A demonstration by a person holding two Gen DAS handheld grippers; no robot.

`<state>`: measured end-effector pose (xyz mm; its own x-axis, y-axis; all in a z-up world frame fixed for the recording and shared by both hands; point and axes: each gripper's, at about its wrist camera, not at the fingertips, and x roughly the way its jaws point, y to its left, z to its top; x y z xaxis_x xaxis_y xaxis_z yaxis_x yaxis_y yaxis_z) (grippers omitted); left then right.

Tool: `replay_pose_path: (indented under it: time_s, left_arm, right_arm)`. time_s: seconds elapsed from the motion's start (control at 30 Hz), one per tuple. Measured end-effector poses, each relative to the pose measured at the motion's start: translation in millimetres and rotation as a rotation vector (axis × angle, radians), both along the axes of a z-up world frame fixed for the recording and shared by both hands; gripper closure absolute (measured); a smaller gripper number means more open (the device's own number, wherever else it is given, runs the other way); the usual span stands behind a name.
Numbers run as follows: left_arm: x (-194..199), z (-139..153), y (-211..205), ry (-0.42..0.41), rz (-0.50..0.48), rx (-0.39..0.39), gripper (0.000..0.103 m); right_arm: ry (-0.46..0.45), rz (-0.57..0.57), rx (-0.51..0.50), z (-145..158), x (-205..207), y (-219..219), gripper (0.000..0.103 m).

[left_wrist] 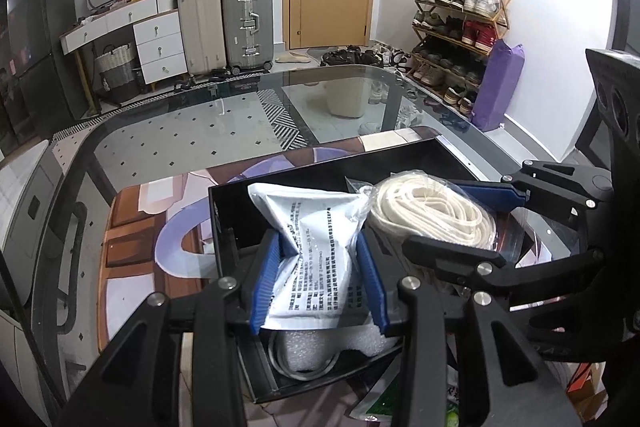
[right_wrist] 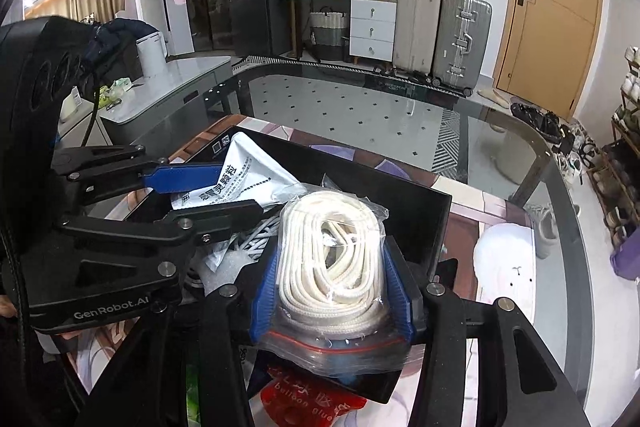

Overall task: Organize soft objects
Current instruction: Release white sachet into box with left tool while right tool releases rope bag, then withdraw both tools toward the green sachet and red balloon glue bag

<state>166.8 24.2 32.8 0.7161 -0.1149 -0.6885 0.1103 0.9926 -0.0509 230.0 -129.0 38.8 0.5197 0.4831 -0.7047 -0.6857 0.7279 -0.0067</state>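
Both over the black tray [left_wrist: 400, 155] on the glass counter [left_wrist: 200, 131]. Left gripper [left_wrist: 318, 247] fingers pinching the white printed pouch [left_wrist: 312, 227] at its waist; right gripper [right_wrist: 330, 263] fingers clamped on the bagged white rope [right_wrist: 332, 259]. Held low above the tray, probably for setting down side by side. Foam beneath only partly visible.

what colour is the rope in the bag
Cream white rope, coiled in a clear bag; clearest in the right wrist view.

My rounded glass-topped table [left_wrist: 168, 131] with its dark rim carries a printed brown, purple and white mat [left_wrist: 160, 227] at its near end. On that mat sits a shallow black rectangular tray [right_wrist: 404, 203]; beyond the mat the glass lies bare.
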Motion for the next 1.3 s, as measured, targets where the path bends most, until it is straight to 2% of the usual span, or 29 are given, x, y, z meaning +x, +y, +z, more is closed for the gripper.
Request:
replay_pose_path:
  time_s: [0.13,0.23,0.27,0.33,0.37,0.47,0.53,0.73,0.87,1.1,1.3]
  left_arm:
    - [-1,2,-1,0.003,0.006,-0.008,0.060]
    - [-6,6,3,-0.007,0.013,-0.037,0.049]
    - [-10,7,5,-0.012,0.009,-0.054,0.041]
    - [-15,11,7,-0.020,0.015,-0.076,0.036]
    - [-19,14,9,-0.025,0.011,-0.090,0.031]
    - [-32,21,13,-0.058,0.024,-0.114,0.009]
    - [-43,26,15,-0.088,0.051,-0.110,0.000]
    - [-68,26,18,-0.115,0.071,-0.104,0.000]
    - [-80,19,17,-0.107,0.094,-0.091,0.000]
    - [-92,0,7,-0.087,0.126,-0.067,0.000]
    - [-97,-11,3,-0.106,0.150,-0.056,0.000]
  right_arm:
    - [-0.016,0.011,0.017,0,-3,-2,0.053]
    - [-0.041,0.012,0.036,4,-7,-9,0.046]
    - [-0.052,0.007,0.045,6,-9,-12,0.039]
    - [-0.072,0.002,0.070,12,-14,-20,0.027]
    - [-0.080,-0.005,0.076,15,-17,-23,0.014]
    - [-0.103,-0.027,0.094,23,-25,-33,0.010]
    - [-0.109,-0.045,0.106,26,-32,-40,0.000]
    - [-0.105,-0.081,0.119,27,-54,-57,0.000]
    - [-0.071,-0.101,0.117,16,-67,-66,0.000]
    - [0.006,-0.131,0.138,-5,-76,-74,0.000]
    - [0.010,-0.122,0.122,-11,-78,-69,0.000]
